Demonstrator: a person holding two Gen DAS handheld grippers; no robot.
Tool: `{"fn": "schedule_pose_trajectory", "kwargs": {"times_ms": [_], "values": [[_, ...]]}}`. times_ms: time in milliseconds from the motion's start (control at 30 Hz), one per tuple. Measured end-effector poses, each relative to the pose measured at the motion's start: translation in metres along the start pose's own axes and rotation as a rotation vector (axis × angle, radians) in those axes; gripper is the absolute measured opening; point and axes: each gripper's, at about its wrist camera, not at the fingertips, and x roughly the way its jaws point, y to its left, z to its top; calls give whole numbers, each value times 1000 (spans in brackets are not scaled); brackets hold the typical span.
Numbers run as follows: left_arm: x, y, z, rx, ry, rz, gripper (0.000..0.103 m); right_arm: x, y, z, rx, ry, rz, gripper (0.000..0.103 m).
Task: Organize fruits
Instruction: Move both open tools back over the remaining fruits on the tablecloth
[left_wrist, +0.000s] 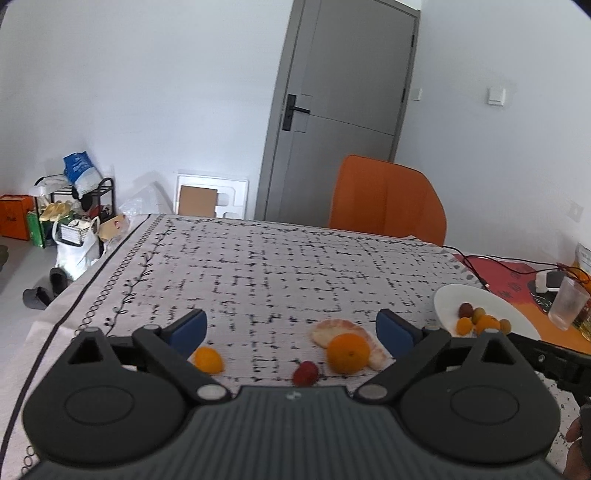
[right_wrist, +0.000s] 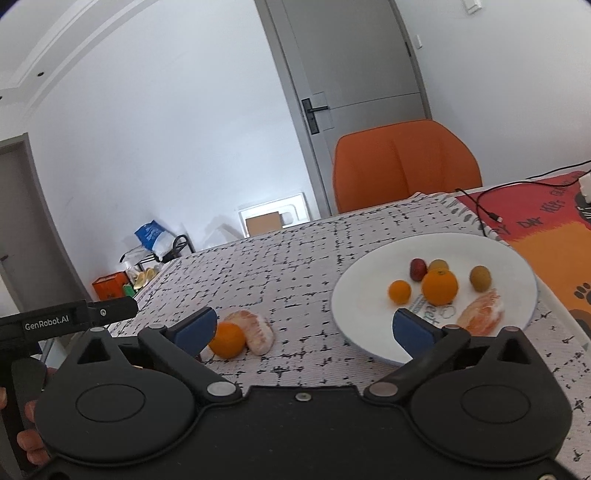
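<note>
Both my hand-held grippers, left (left_wrist: 291, 328) and right (right_wrist: 304, 326), are spread and hold nothing. The plate (right_wrist: 369, 295) already carries fruit; an orange (left_wrist: 348, 351), pomelo wedge (left_wrist: 338, 328), kumquat (left_wrist: 208, 360) and strawberry (left_wrist: 305, 373) lie left of the plate on the bench (left_wrist: 277, 258). Next, I judge, comes closing on the orange.

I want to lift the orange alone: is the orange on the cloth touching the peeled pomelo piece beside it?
Touching. In the right wrist view the orange presses against the pomelo piece with no cloth showing between them.
</note>
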Motion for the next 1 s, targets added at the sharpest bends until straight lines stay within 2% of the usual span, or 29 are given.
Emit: {"fn": "schedule_pose_trajectory", "kwargs": {"times_ms": [567,1000], "values": [[5,44,-15,-77,33,36,97,22,27,-8,-55,58,35,103],[29,56,-25,-105,71,29,89,47,40,-13,-88,103,44,103]]}}
